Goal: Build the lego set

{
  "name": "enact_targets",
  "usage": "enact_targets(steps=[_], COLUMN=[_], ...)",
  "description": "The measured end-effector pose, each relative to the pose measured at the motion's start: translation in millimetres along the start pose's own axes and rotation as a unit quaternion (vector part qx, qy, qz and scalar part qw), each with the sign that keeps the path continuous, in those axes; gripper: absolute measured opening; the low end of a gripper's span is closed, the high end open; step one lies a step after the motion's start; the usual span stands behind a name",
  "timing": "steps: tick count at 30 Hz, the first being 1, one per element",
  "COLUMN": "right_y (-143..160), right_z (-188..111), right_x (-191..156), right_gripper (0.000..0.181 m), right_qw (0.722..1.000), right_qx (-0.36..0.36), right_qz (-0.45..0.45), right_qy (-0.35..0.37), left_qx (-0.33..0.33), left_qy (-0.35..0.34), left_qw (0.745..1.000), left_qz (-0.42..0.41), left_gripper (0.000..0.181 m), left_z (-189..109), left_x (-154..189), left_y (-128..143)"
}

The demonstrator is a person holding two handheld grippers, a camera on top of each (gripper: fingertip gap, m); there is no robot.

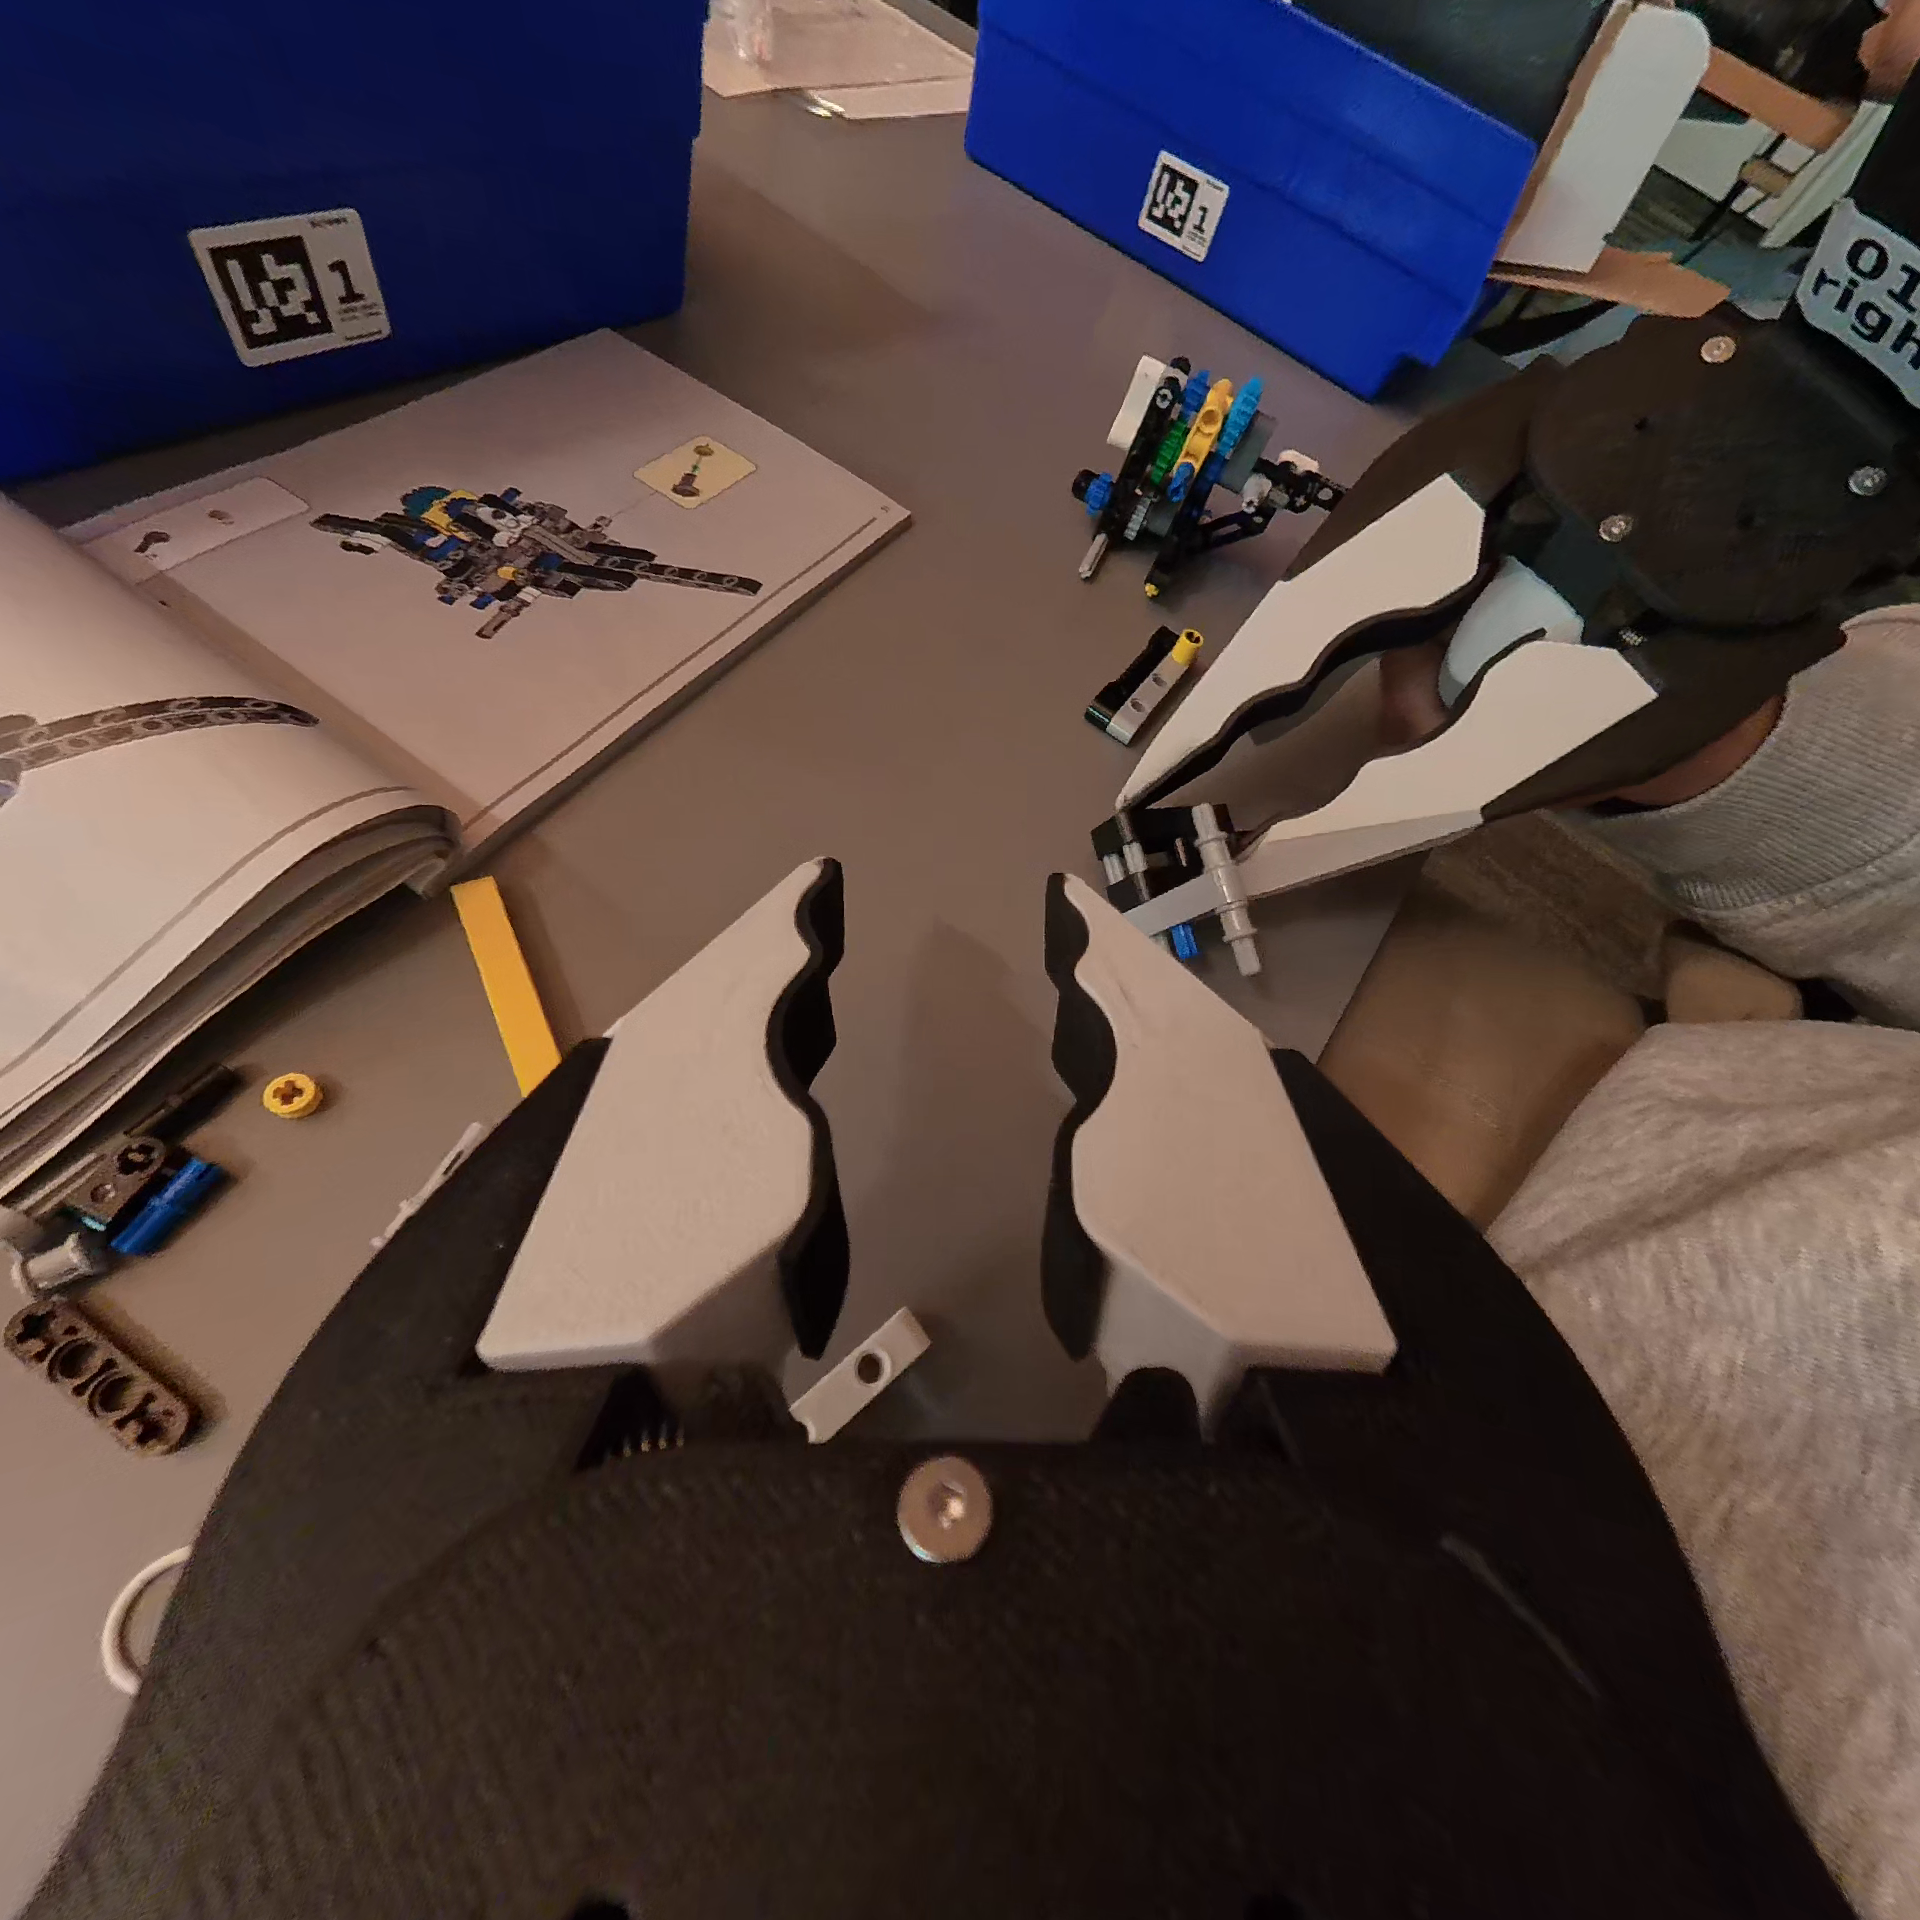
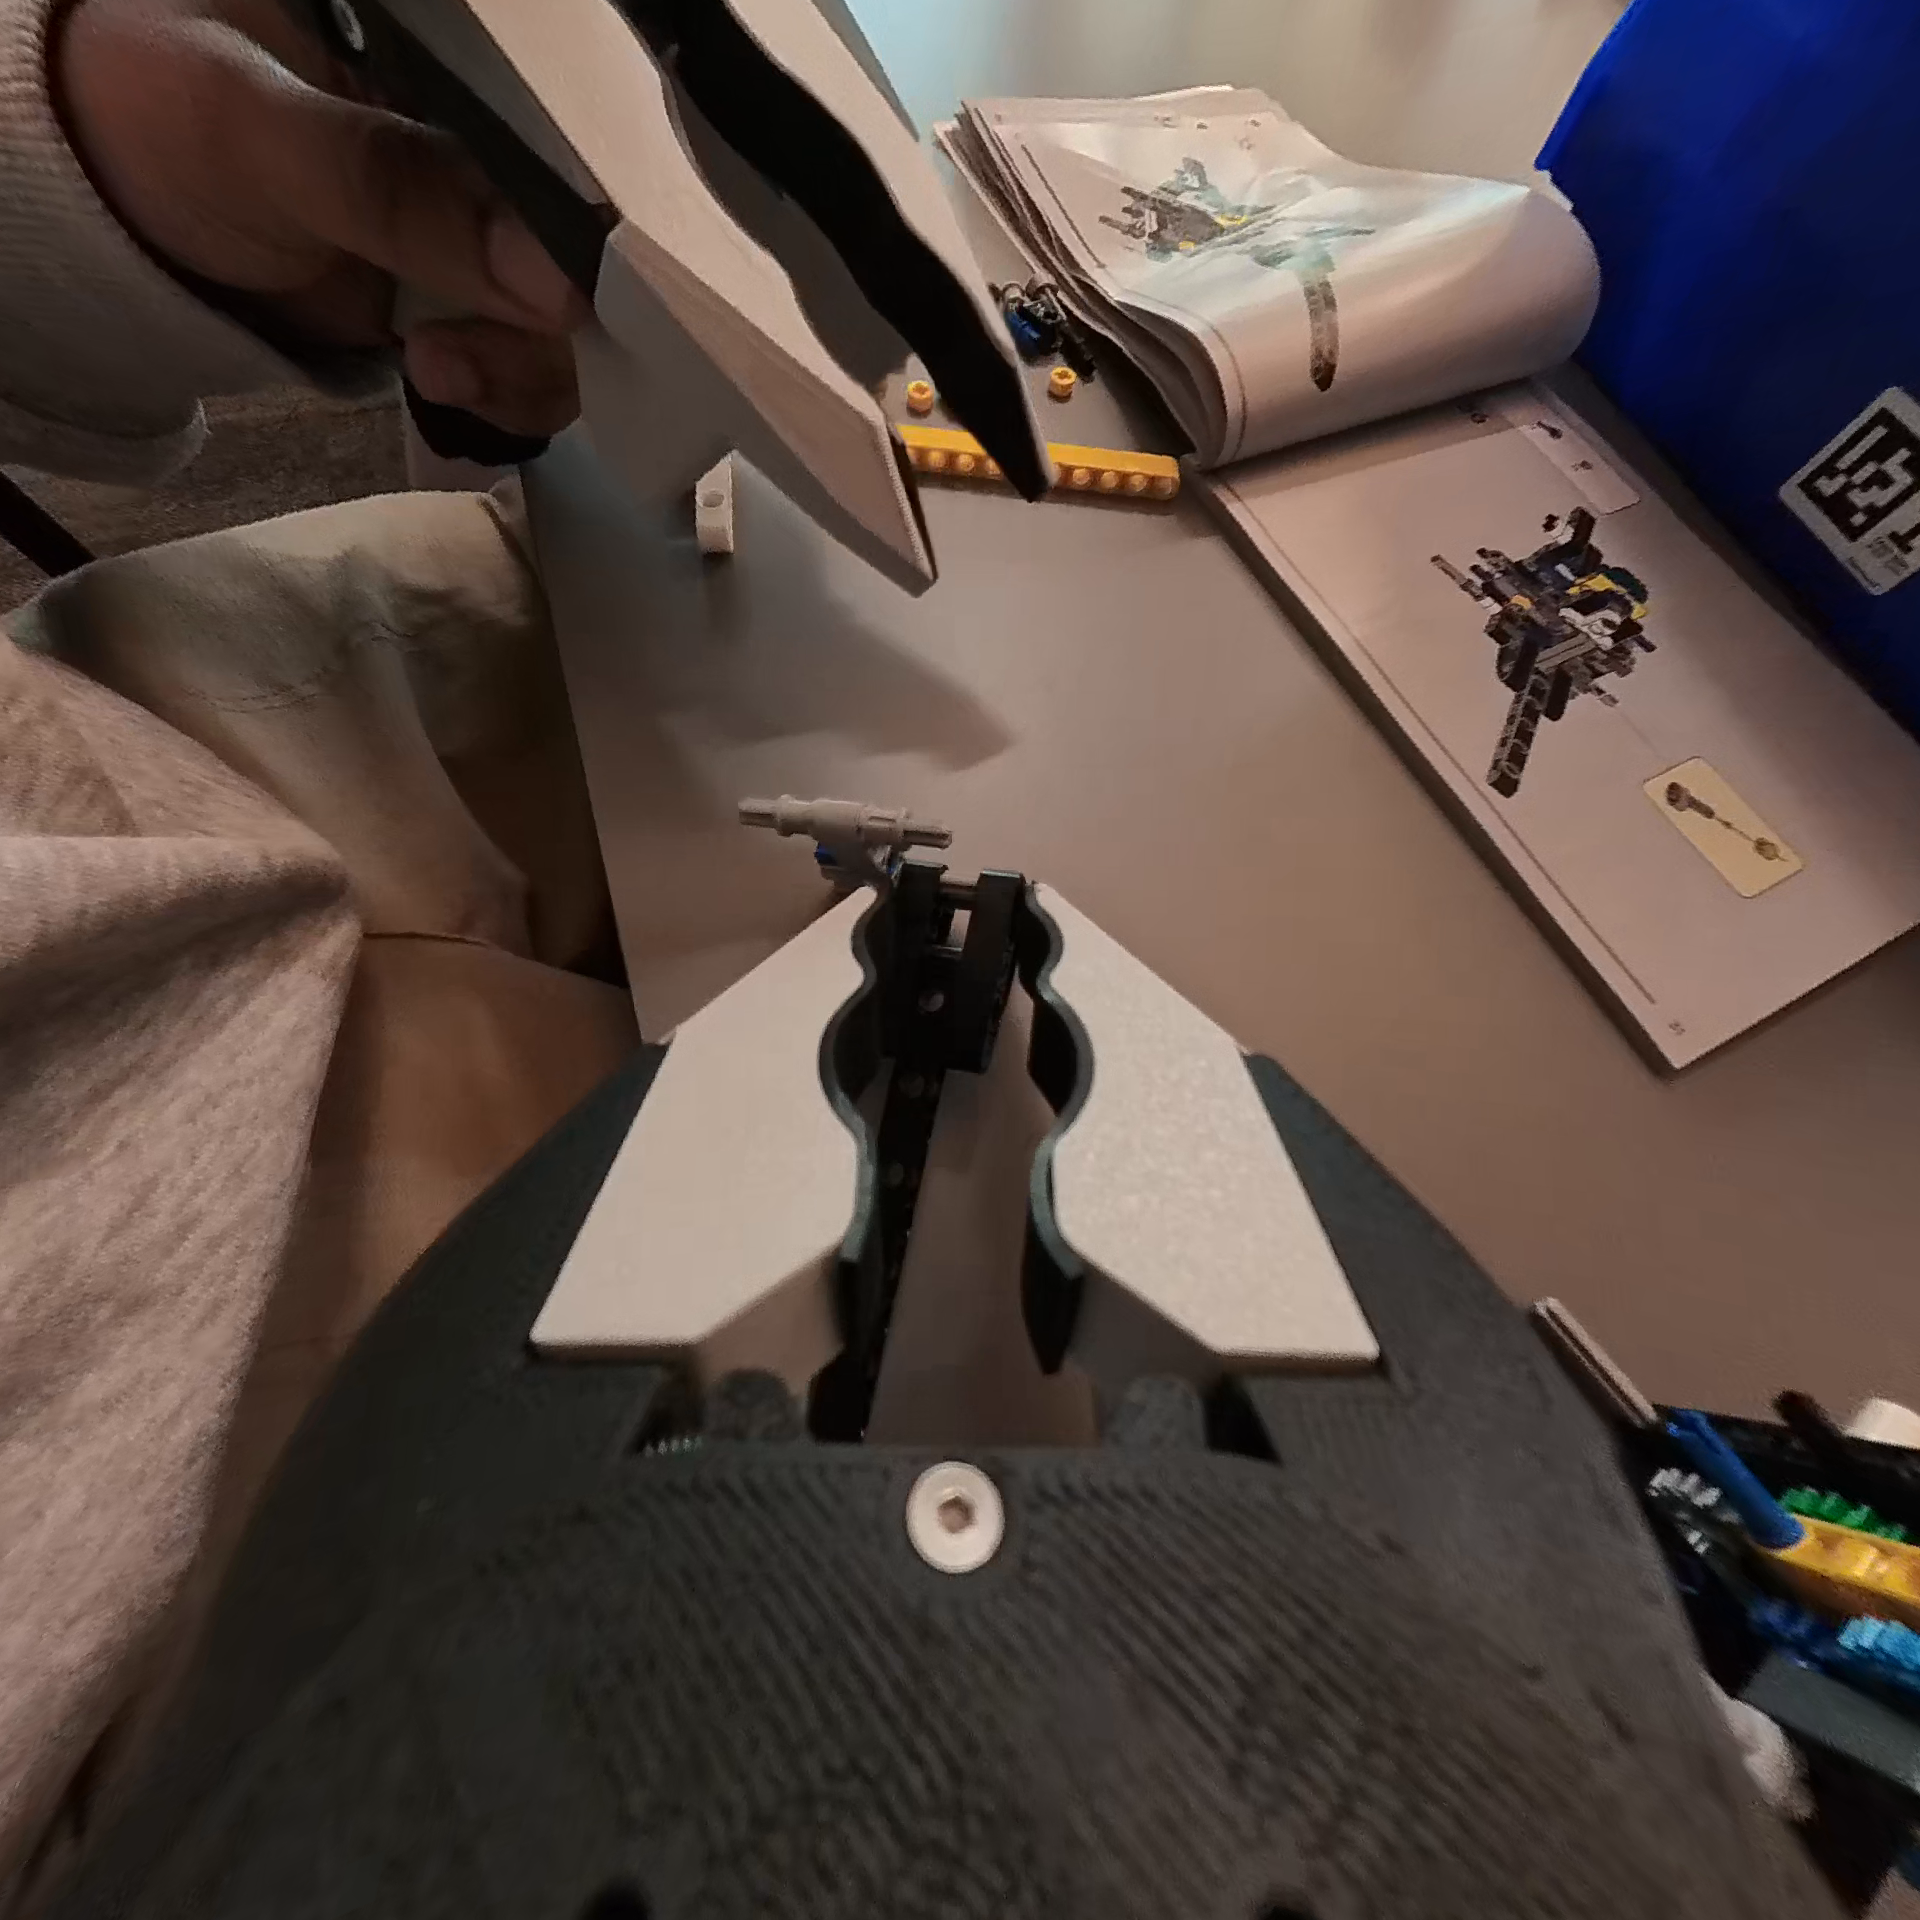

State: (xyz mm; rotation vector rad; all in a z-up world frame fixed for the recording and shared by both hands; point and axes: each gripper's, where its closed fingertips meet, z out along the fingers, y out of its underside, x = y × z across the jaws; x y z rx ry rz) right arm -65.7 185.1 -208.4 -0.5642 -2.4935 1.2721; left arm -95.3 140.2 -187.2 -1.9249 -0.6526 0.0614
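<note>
My right gripper [image 2: 951,894] is shut on a black Lego sub-assembly [image 2: 935,997] with a grey axle piece [image 2: 842,821] sticking out past the fingertips. It also shows in the left wrist view [image 1: 1143,821], holding that sub-assembly [image 1: 1153,852] low over the grey table [image 1: 935,468]. My left gripper [image 1: 943,883] is open and empty, just left of the right one. It shows in the right wrist view [image 2: 971,520] above the table. A partly built model [image 1: 1195,457] stands farther back. A small grey one-hole piece [image 1: 862,1371] lies under my left fingers.
An open instruction booklet [image 1: 468,582] lies at the left. Beside it are a yellow beam [image 1: 509,987], a yellow bush [image 1: 293,1094], blue pins [image 1: 156,1195] and a black beam [image 1: 104,1371]. A small black-grey piece [image 1: 1143,681] lies near the model. Two blue bins [image 1: 312,208] [image 1: 1247,156] stand behind. Left tips to right tips: about 7 centimeters. My right tips are about 20 centimeters from the yellow bush [image 1: 293,1094], my left tips only 10 centimeters. It is also in sight in the right wrist view [image 2: 1061,376].
</note>
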Motion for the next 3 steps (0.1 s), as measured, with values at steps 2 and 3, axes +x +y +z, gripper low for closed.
enact_targets(steps=[2,3], right_y=[0.1,0.3], right_z=[0.1,0.0], right_x=[0.0,0.1], right_gripper=[0.022,0.023], right_qw=[1.000,1.000], right_qx=[0.000,-0.001], right_qz=[-0.001,0.000], right_qy=[0.001,0.001], left_qx=[-0.005,-0.007], left_qy=[0.005,0.007], left_qw=[1.000,1.000], left_qz=[0.007,0.011], left_gripper=[0.037,0.037], left_z=[1.6,2.5], left_x=[3.5,5.4], left_y=[1.3,2.1])
